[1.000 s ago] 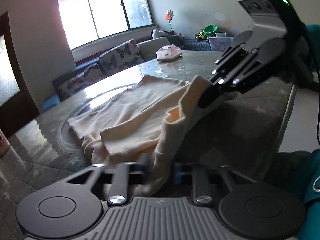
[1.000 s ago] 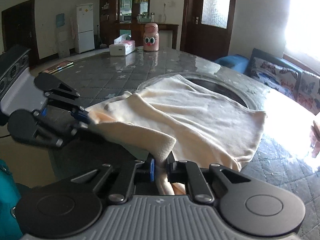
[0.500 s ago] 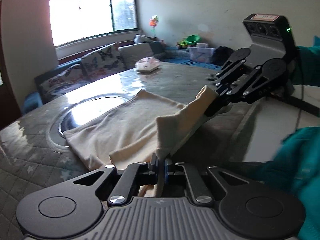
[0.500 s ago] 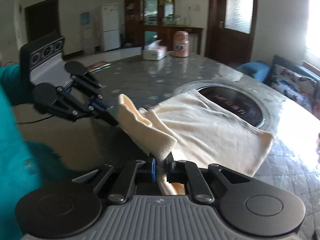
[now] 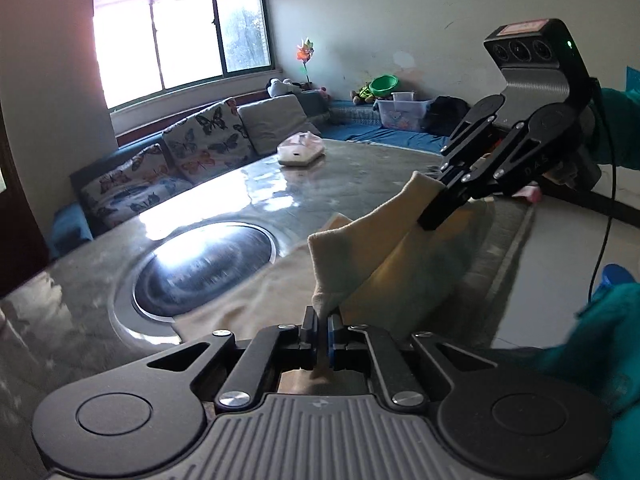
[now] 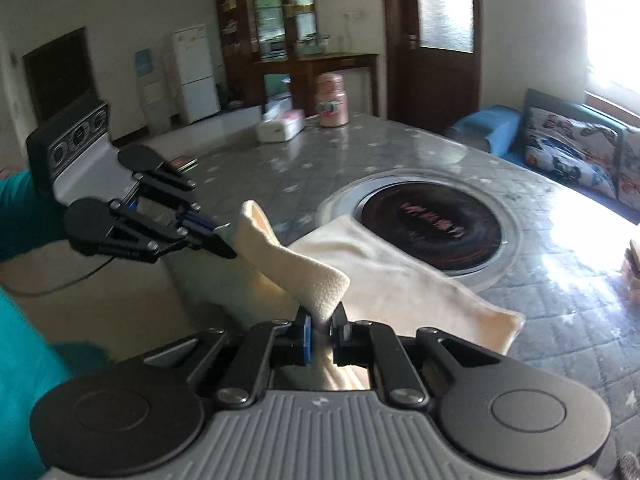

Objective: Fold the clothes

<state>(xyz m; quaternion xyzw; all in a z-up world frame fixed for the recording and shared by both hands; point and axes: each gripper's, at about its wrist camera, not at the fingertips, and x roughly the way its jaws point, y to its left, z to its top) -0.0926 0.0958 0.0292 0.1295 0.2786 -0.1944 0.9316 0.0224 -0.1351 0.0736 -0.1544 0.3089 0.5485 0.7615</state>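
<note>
Crosswise, cream garment (image 5: 360, 256) edge stretched between both hand-held grippers

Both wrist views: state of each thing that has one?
left hand-held gripper: shut on cream garment edge
right hand-held gripper: shut on cream garment edge
cream garment: near edge lifted, rest flat on table
brown door: closed

Garment (image 5: 372, 240) soft matt knit; table (image 6: 400, 152) glossy.

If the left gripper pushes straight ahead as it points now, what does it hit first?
Likely the cream garment the left gripper already pinches, then the table; depth is unclear.
</note>
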